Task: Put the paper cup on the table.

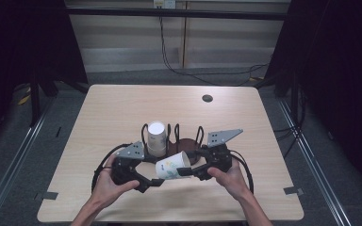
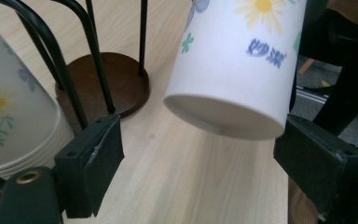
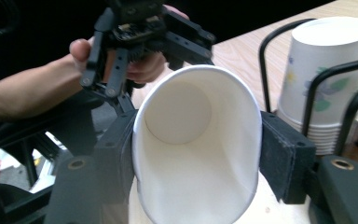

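Observation:
A white paper cup (image 1: 172, 165) with flower print lies on its side above the table's front. My right gripper (image 1: 185, 172) is shut on it near the mouth, and the rim (image 3: 196, 154) is squeezed oval between the black pads (image 3: 284, 158). The cup's base (image 2: 228, 112) points at my left gripper (image 1: 156, 181). That gripper (image 2: 200, 158) is open, with a pad on either side of the base and neither touching it. Behind stands a stack of matching cups (image 1: 156, 137), upside down in a black wire rack on a brown round base (image 1: 185, 146).
The light wooden table (image 1: 122, 108) has a round dark cable hole (image 1: 207, 98) at the back right. The rack's wire loops (image 2: 70, 70) rise close to the left of my left gripper. Black cables trail from both grippers and cross the floor behind.

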Tool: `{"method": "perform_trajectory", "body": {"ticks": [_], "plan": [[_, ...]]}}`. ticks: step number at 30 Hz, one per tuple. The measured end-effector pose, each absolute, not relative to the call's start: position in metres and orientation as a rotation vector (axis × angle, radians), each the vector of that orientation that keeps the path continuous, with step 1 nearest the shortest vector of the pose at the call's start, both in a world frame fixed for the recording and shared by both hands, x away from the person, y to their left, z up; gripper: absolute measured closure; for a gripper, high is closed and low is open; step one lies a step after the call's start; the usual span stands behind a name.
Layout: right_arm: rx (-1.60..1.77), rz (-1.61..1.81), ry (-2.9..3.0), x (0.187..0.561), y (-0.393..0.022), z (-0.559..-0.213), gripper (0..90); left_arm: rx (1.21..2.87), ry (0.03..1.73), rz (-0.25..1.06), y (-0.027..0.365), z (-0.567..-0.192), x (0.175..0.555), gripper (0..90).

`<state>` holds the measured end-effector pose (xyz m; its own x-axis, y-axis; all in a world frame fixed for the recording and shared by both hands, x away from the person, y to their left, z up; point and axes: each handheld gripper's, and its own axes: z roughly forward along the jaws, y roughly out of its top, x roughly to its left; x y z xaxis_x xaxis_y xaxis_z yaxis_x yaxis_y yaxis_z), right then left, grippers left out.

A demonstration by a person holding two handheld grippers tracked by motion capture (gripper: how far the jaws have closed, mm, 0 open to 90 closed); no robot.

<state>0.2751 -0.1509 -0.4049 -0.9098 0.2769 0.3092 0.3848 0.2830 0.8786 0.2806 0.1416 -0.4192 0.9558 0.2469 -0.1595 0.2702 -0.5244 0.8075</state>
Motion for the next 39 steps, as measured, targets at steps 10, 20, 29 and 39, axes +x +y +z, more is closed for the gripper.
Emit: {"method": "perform_trajectory", "body": {"ticks": [10,20,29,39], "plan": [[-0.705,-1.72,-2.436,0.275,-0.165,-0.404,35.6,2.17,0.37,-0.028,0.154,-0.425,0.279,16.0],[-0.845,-1.686,-2.459,0.268,-0.194,-0.41,35.6,2.148,0.422,0.006,0.167,-0.429,0.281,16.3],[-0.917,-1.651,-2.496,0.266,-0.211,-0.406,35.6,2.126,0.448,-0.017,0.172,-0.434,0.282,16.3],[-1.026,-1.6,-2.541,0.269,-0.234,-0.399,35.5,2.128,0.484,0.012,0.178,-0.437,0.285,16.2]]}}
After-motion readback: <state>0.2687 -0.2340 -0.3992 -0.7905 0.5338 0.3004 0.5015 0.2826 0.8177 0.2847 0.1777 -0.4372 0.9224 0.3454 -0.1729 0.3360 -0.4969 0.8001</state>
